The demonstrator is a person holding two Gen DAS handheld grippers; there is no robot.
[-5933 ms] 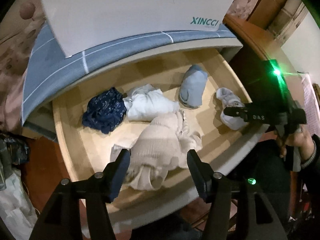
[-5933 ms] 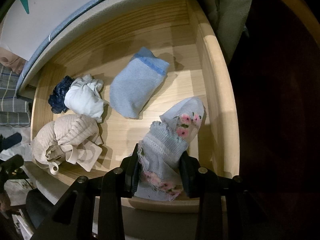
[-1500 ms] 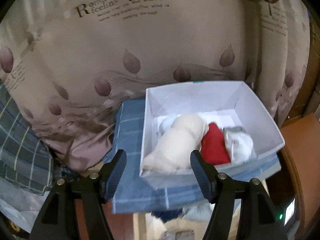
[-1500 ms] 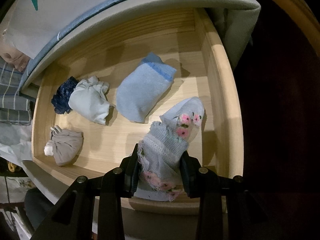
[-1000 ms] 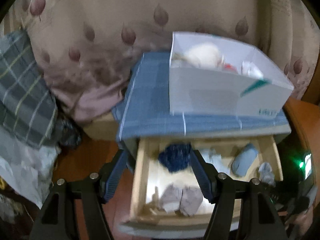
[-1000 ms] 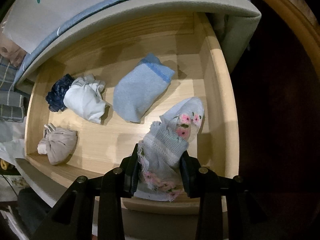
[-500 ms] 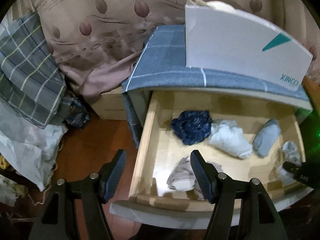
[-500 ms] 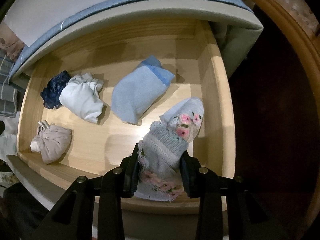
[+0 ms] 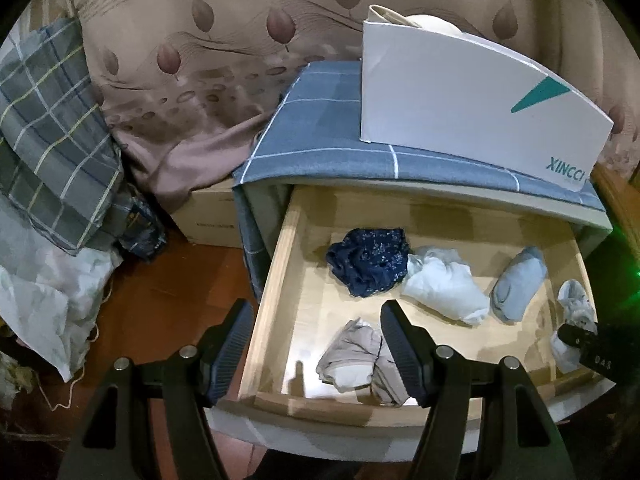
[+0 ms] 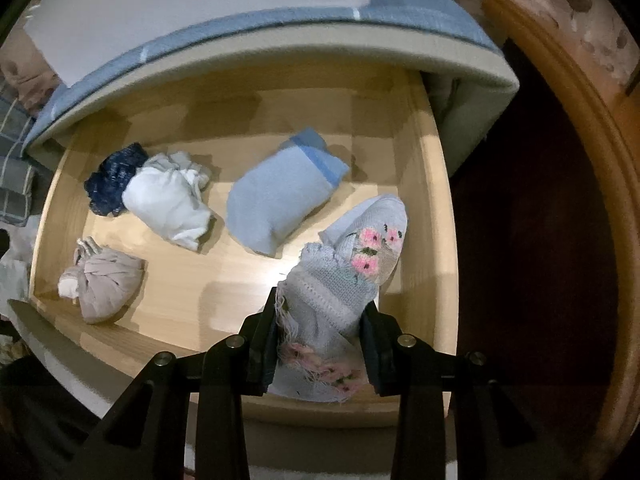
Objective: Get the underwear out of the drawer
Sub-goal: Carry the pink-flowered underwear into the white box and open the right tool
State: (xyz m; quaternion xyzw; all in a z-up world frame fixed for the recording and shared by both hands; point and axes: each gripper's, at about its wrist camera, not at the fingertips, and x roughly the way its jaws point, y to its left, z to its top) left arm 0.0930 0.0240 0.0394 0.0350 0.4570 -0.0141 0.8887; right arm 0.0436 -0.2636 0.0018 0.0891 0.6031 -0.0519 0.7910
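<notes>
The wooden drawer (image 9: pixel 280 280) stands pulled out. In it lie a dark blue bundle (image 9: pixel 368 266), a white bundle (image 9: pixel 444 290), a light blue roll (image 9: pixel 518 284) and a beige-grey bundle (image 9: pixel 356 356) near the front. My left gripper (image 9: pixel 316 312) hangs open above the drawer's front left corner, its right finger just over the beige-grey bundle, nothing between the fingers. My right gripper (image 10: pixel 320 308) is shut on a grey knitted piece with pink flowers (image 10: pixel 340 280) at the drawer's right end (image 10: pixel 432 240), and the piece still rests against the drawer floor.
A white shoe box (image 9: pixel 472 112) sits on the blue checked cloth (image 9: pixel 320 136) over the cabinet top. On the left are a leaf-print curtain (image 9: pixel 200 60), plaid fabric (image 9: pixel 48 140), a cardboard box (image 9: pixel 212 216) and white bags (image 9: pixel 40 300) on the red floor. A wooden frame (image 10: pixel 560 120) curves at the right.
My left gripper has come down from the shoe box toward the drawer's front left, still open. The right gripper keeps its hold on the flowered piece, barely shifting.
</notes>
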